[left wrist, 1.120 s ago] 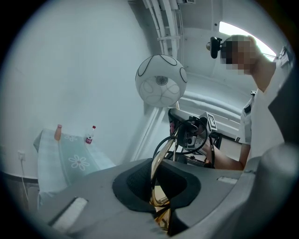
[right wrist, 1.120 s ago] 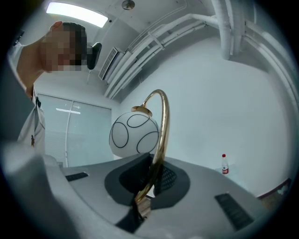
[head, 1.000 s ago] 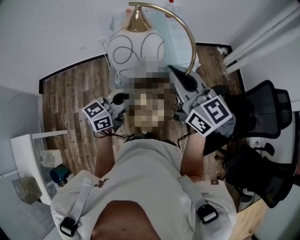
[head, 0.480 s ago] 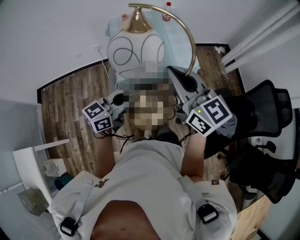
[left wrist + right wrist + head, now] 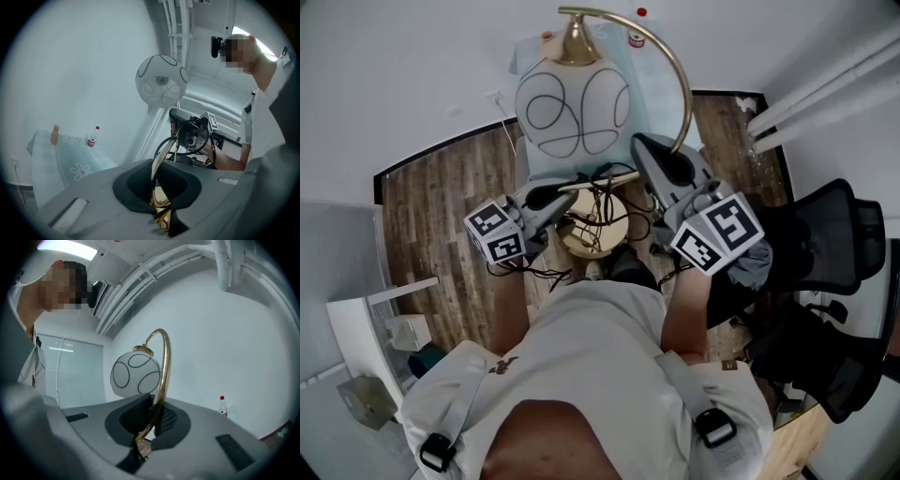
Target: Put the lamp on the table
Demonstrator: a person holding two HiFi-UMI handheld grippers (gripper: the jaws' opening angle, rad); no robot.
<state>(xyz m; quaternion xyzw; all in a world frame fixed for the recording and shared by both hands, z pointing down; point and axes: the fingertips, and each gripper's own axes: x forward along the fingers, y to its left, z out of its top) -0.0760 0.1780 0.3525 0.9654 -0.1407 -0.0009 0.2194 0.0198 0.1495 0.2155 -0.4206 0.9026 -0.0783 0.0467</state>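
Note:
The lamp has a white globe shade (image 5: 572, 111) with black looping lines, a curved gold arm (image 5: 680, 75) and a round gold base (image 5: 592, 223) with a tangled black cord. It hangs in the air between both grippers. My left gripper (image 5: 565, 194) is shut on the base's gold rim (image 5: 158, 185), with the globe (image 5: 161, 86) above it. My right gripper (image 5: 652, 155) is shut on the lower gold arm (image 5: 159, 394), next to the globe (image 5: 135, 374). The table (image 5: 522, 58) with a pale green flowered cloth stands ahead by the wall, partly hidden by the shade.
Two small bottles (image 5: 635, 39) (image 5: 547, 37) stand on the table's far side, also in the left gripper view as a red-capped bottle (image 5: 93, 137) and a pink one (image 5: 55, 134). Black office chairs (image 5: 830, 244) stand right, a white shelf unit (image 5: 366, 309) left, on wood floor (image 5: 441, 206).
Both grippers and the lamp have moved forward toward the table; more of the cloth and bottles shows beyond the shade, and the lamp's base is now visible. Both grips are unchanged.

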